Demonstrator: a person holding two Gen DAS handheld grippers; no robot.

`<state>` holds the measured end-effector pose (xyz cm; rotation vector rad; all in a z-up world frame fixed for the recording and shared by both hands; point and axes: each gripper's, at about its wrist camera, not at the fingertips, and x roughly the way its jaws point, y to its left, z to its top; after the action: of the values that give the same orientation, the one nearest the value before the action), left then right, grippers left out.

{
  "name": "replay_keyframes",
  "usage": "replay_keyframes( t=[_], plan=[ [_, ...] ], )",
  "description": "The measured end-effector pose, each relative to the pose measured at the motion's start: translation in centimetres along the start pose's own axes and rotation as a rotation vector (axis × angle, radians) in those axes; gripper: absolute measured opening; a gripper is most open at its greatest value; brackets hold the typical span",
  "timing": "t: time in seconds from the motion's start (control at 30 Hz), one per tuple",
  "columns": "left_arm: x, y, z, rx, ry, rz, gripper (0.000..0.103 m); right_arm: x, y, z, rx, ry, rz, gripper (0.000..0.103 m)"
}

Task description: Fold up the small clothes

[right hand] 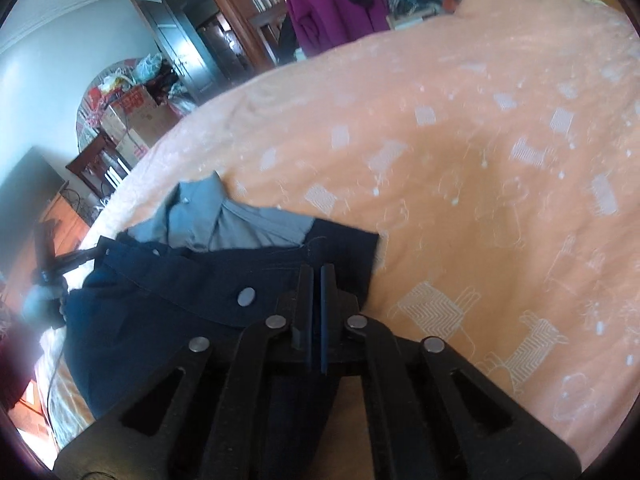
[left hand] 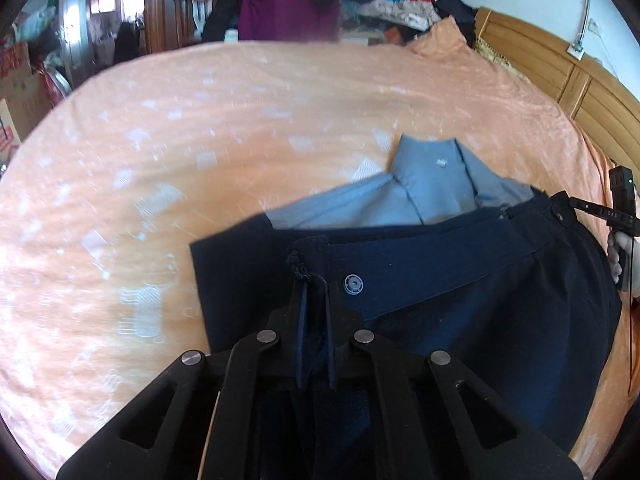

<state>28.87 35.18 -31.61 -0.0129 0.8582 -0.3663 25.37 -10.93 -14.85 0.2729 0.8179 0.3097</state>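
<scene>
Navy garment (left hand: 460, 300) pinched between both grippers' fingertips

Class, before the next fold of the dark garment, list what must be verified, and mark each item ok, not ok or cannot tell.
1. Left claw shut on the navy garment: ok.
2. Right claw shut on the same garment: ok.
3. Bare orange bedspread ahead for laying it down: ok.
4. Grey lining tucked inside: not ok, it sticks out.
5. Snap button fastened: not ok.
6. Lower hem hanging straight: cannot tell.
</scene>
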Motion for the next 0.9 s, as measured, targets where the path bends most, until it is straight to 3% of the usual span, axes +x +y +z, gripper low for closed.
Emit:
replay_keyframes(
  t=[0.17, 0.23, 0.3, 0.37, 0.4, 0.43, 0.5, 0.63, 0.7, 0.8, 0.83, 0.87, 0.9],
  plan=[
    [-2.7, 1.1, 1.8, -0.017, -0.092, 0.016, 0.007, -0.5, 1.0, 2.1, -0.027, -0.032, 0.029, 0.000],
    [-2.9, 1.9, 2.9, -0.025, -0.107, 0.036, 0.005, 0.9, 0.4, 2.9, -0.005, 0.000, 0.042, 0.000],
    [-1.5, 2.9, 3.2, -0.041, -0.073, 0.051, 0.005, 3.1, -0.7, 2.4, 0.015, 0.062, -0.008, 0.000],
    [2.3, 4.5, 2.0, -0.060, 0.040, 0.064, 0.004, 5.4, -2.4, 0.9, 0.057, 0.140, -0.043, 0.000],
    [4.6, 5.4, 0.7, -0.085, 0.110, 0.086, 0.005, 6.3, -3.9, 0.0, 0.120, 0.173, -0.005, 0.000],
    [5.6, 6.3, -0.4, -0.117, 0.104, 0.054, 0.008, 5.9, -4.7, -0.1, 0.166, 0.152, 0.022, 0.000],
    [4.0, 7.3, -0.2, -0.176, 0.057, 0.065, 0.007, 4.3, -4.1, 0.6, 0.147, 0.111, -0.028, 0.006],
    [-3.2, 6.7, -0.4, -0.140, -0.089, 0.135, 0.008, 0.0, -1.1, 0.0, 0.038, 0.065, -0.054, 0.025],
    [-7.2, 4.6, -1.4, -0.066, -0.132, 0.126, 0.008, -1.8, 0.1, -1.2, 0.034, 0.050, -0.030, 0.027],
    [-10.0, -0.4, -4.3, 0.063, -0.108, -0.007, 0.019, -3.4, 2.2, -4.6, 0.043, 0.062, 0.004, 0.032],
    [-10.0, -1.6, -5.5, 0.081, -0.080, -0.044, 0.028, -3.6, 3.0, -5.7, 0.043, 0.074, 0.012, 0.035],
    [-9.6, -2.7, -7.1, 0.100, -0.026, -0.050, 0.037, -3.5, 3.7, -7.0, 0.040, 0.093, 0.015, 0.038],
    [-8.5, -3.1, -9.0, 0.119, 0.063, 0.010, 0.038, -3.7, 4.3, -8.1, 0.037, 0.111, 0.008, 0.043]
  ],
)
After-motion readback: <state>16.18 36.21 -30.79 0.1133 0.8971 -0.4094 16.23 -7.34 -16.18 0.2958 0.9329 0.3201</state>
